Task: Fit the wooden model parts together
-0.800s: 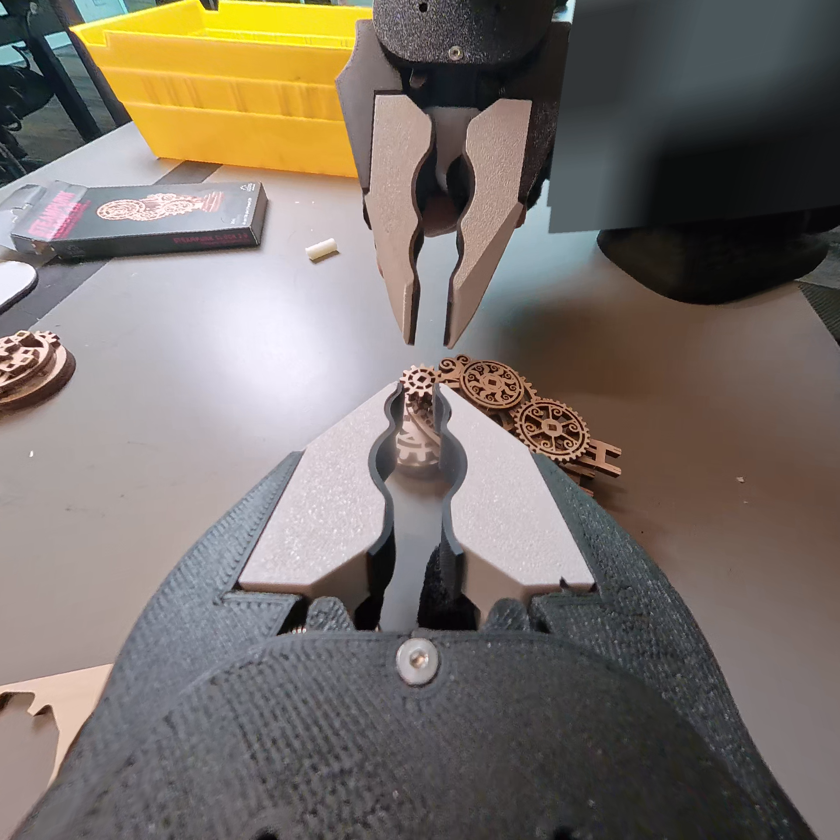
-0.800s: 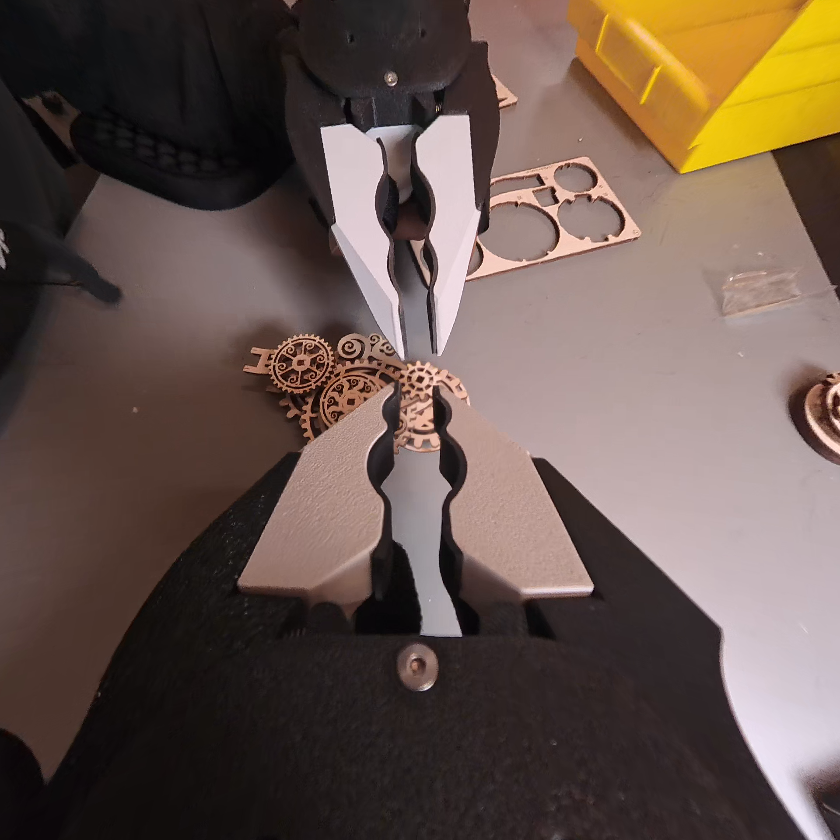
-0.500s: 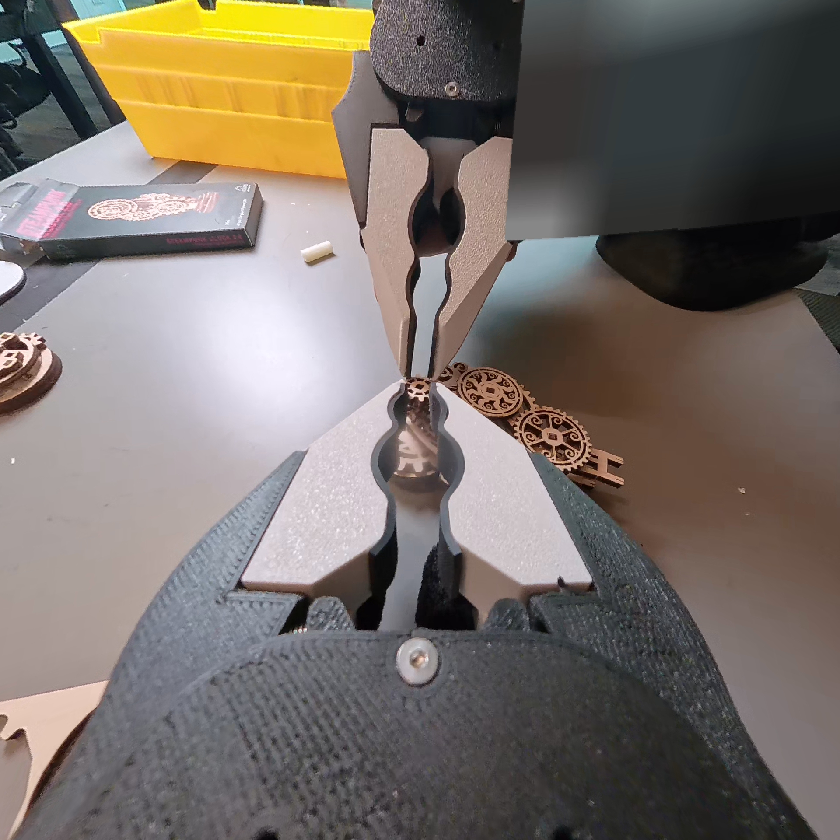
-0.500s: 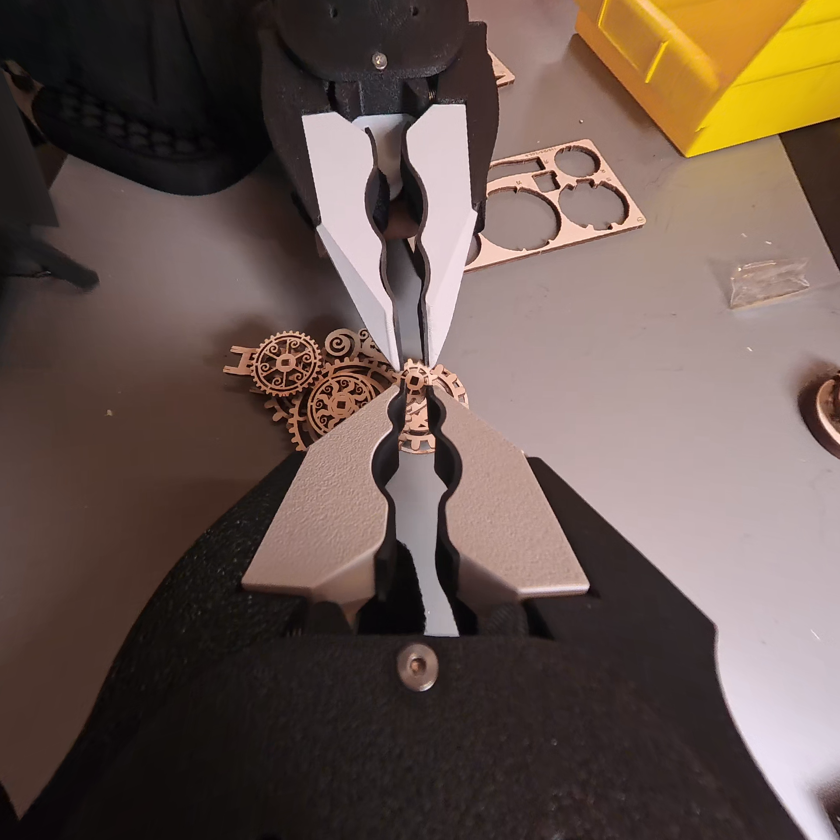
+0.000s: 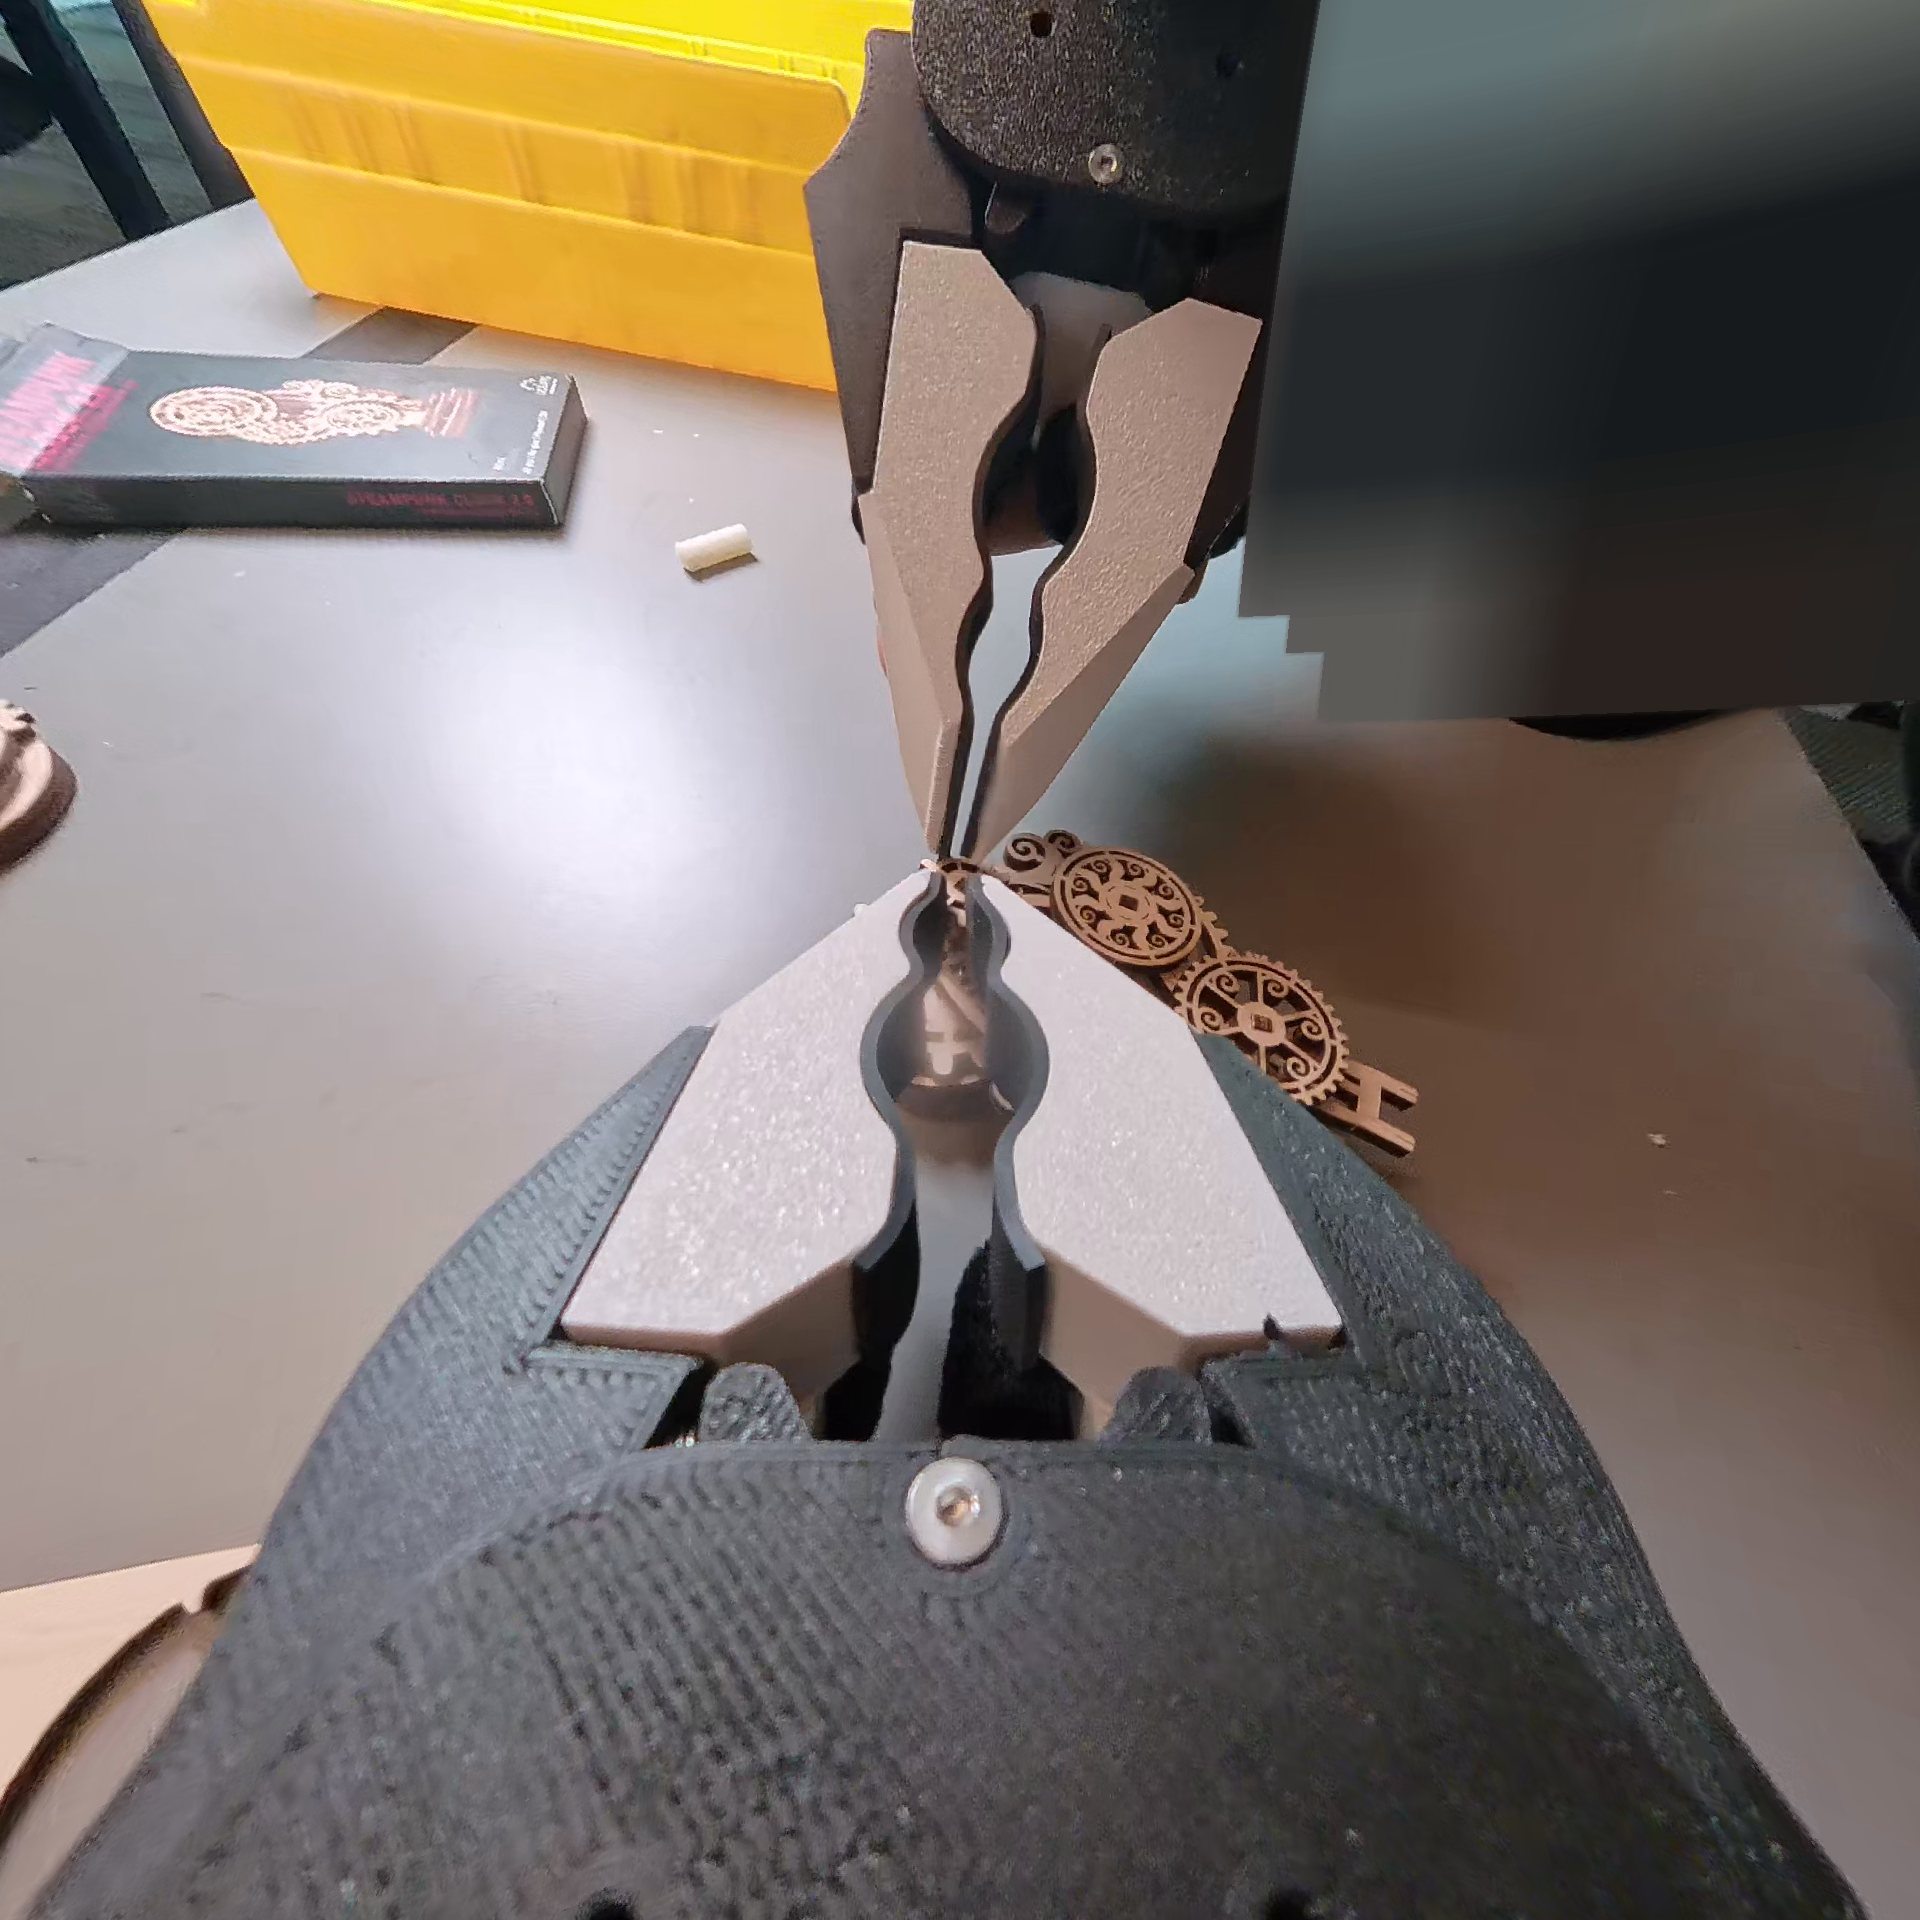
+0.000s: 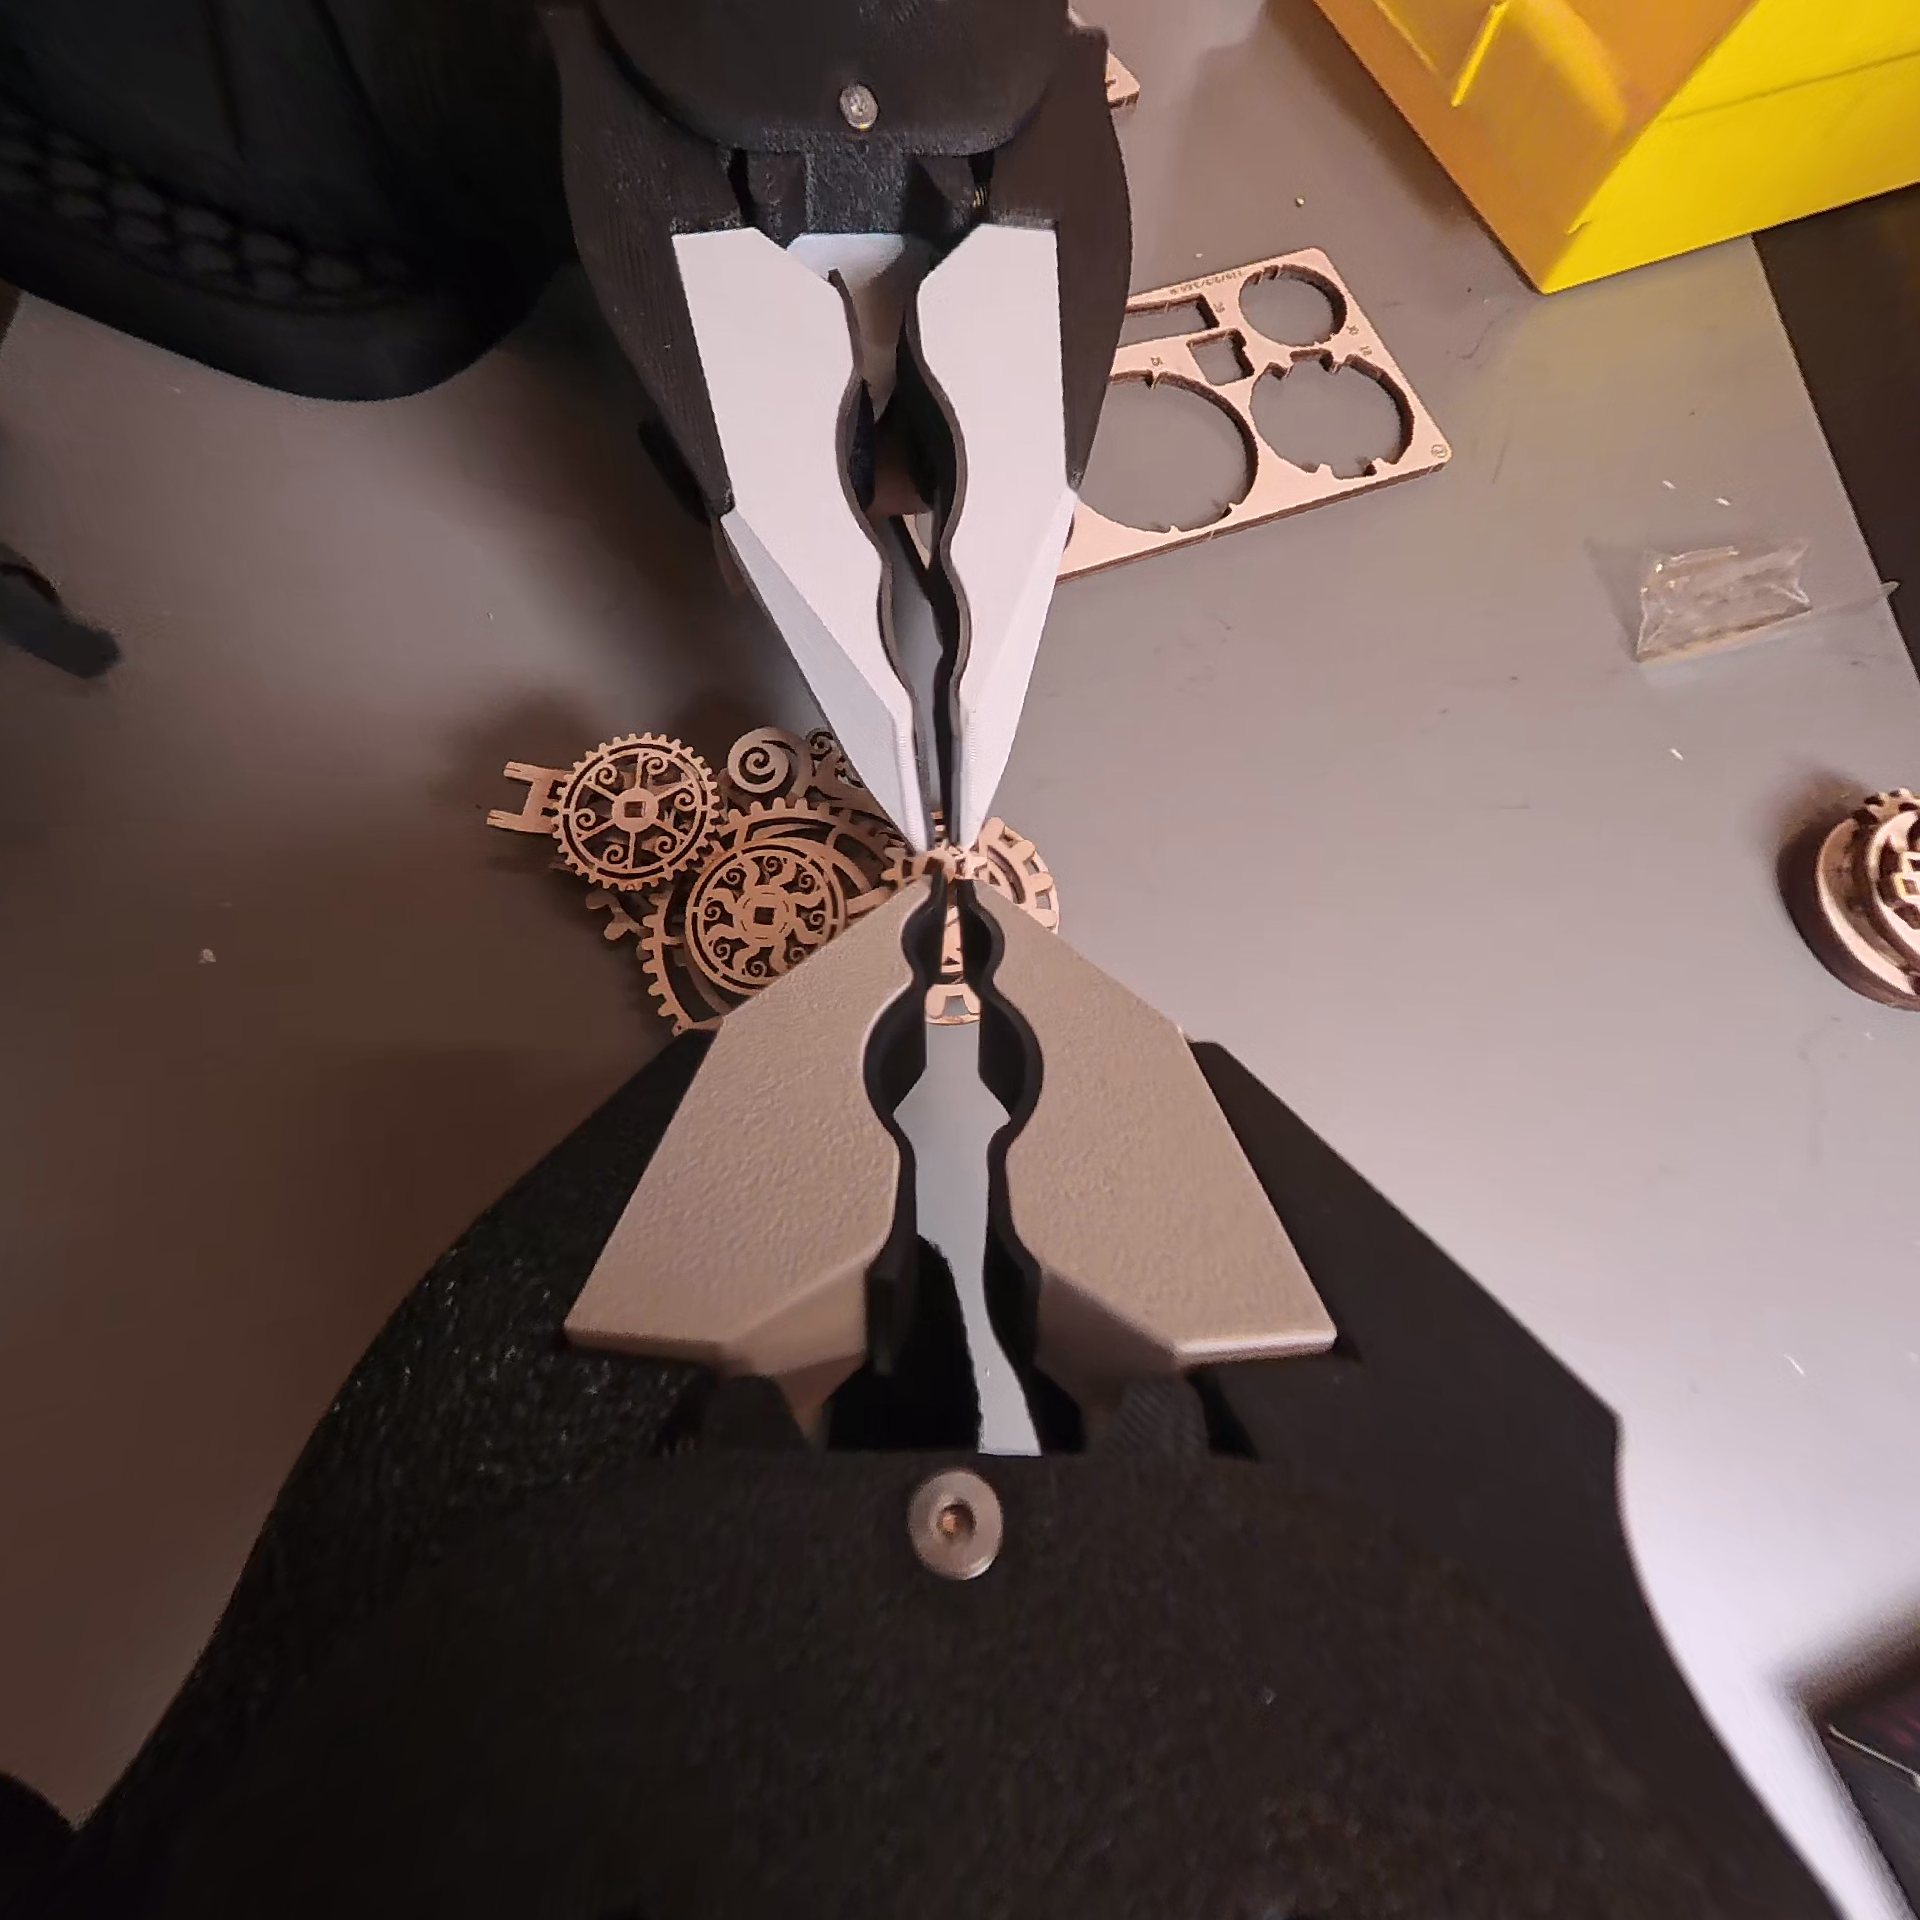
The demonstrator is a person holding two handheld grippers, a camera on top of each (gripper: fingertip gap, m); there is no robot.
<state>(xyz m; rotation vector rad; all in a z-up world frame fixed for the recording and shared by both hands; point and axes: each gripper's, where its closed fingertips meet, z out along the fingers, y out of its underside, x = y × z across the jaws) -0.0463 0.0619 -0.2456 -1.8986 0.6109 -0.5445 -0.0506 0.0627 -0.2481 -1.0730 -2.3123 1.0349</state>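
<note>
Both tongs pinched tip to tip on one little cog, right over the wooden model!

Biggest first: the grey table (image 6: 1455, 935) carries a yellow bin (image 5: 540, 187) at the back, and in front of it a flat black box (image 5: 301, 447) with pink lettering and a gear picture on its lid. Across the way lies a pale punched-out sheet (image 6: 1278, 416) with small marks by its holes, too fine to make out, and a clear packet (image 6: 1720, 597) beside it. Centre stage, the wooden model (image 6: 727, 894), a flat cluster of ornate gears, lies on the table. Above it the left tongs (image 5: 951, 883) and right tongs (image 6: 948, 862) meet nose to nose, each nearly closed, pads nipping opposite edges of the small cog (image 6: 940, 860) just over the cluster.
</note>
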